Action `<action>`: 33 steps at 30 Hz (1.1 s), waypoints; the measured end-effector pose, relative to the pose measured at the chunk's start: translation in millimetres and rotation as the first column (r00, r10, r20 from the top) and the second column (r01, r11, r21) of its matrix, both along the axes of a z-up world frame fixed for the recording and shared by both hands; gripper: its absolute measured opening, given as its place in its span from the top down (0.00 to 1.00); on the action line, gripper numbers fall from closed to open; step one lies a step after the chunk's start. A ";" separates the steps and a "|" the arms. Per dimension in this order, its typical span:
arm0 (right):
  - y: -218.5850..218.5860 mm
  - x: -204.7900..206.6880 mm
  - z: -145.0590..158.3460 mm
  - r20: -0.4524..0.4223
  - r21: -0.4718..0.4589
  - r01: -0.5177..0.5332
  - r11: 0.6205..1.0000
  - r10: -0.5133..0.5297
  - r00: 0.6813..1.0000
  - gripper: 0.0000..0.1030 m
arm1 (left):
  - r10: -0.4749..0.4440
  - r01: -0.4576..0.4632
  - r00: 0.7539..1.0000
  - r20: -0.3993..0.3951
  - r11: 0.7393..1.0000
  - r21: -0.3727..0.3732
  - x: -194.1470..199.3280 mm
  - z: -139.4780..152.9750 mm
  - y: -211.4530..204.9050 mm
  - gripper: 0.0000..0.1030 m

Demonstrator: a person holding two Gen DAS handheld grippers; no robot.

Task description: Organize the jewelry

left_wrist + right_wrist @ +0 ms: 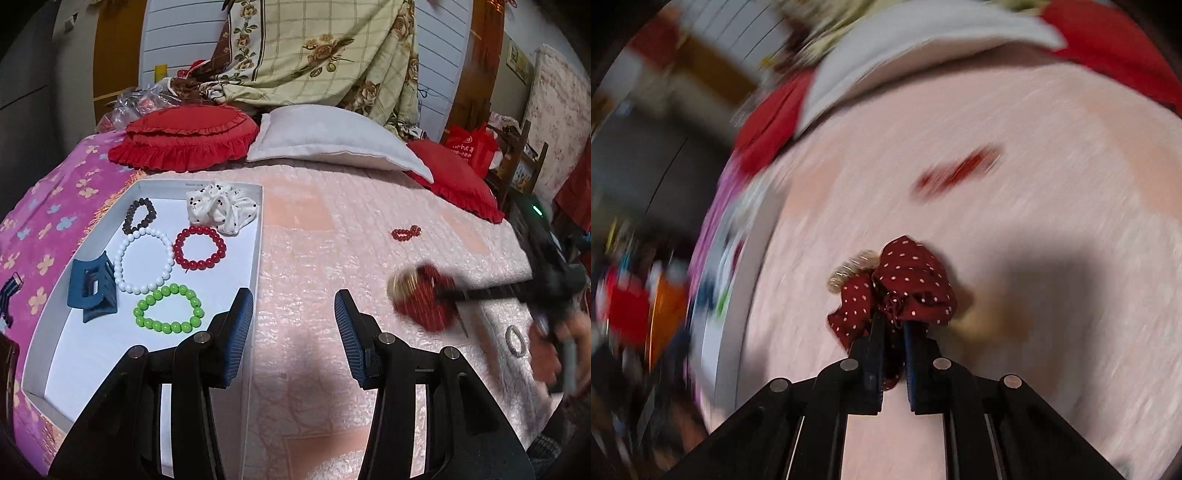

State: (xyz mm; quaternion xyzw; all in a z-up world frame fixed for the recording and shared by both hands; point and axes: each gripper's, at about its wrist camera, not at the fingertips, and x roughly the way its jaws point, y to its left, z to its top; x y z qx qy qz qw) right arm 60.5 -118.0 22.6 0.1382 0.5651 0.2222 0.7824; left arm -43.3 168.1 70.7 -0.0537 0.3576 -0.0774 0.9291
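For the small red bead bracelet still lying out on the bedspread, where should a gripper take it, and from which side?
The small red bead bracelet lies flat on the pink bedspread, collapsed into a narrow loop. Come from straight above and pinch across the narrow width at its middle, catching both strands. Nothing crowds it. The left gripper is open and free; the right gripper holds the red polka-dot scrunchie.

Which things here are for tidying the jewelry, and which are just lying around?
For the job:
white shallow tray
green bead bracelet
small red bead bracelet
dark red dotted scrunchie
right gripper

Lying about:
red frilly cushion
grey-white pillow
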 end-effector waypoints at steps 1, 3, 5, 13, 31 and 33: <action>4.6 -12.5 -0.2 -0.001 -0.026 -0.026 0.999 0.026 1.000 0.92 | 0.000 0.000 1.000 -0.001 1.000 -0.001 -0.6 -0.2 0.1 0.56; 10.0 -35.2 1.7 0.023 -0.131 -0.044 0.990 0.048 0.999 0.92 | -0.009 0.009 1.000 -0.004 1.000 -0.014 -1.9 0.4 0.6 0.56; 8.8 -53.5 7.6 0.085 -0.264 -0.028 0.964 0.053 0.995 0.89 | -0.031 0.030 0.999 -0.017 0.999 -0.039 -3.4 1.5 0.5 0.56; -52.0 -95.3 47.3 0.203 -0.240 0.157 0.958 -0.108 0.973 0.54 | -0.074 0.070 0.996 -0.053 0.995 -0.074 -18.8 -2.6 -15.5 0.56; -95.8 -158.7 40.4 0.268 -0.082 0.195 0.977 -0.167 0.949 0.54 | 0.019 -0.018 0.992 -0.122 1.000 0.006 -100.2 3.9 -58.4 0.57; -93.1 -166.2 40.4 0.299 -0.103 0.183 0.978 -0.146 0.943 0.54 | 0.072 -0.066 0.994 -0.087 0.995 0.071 -106.6 10.0 -63.8 0.57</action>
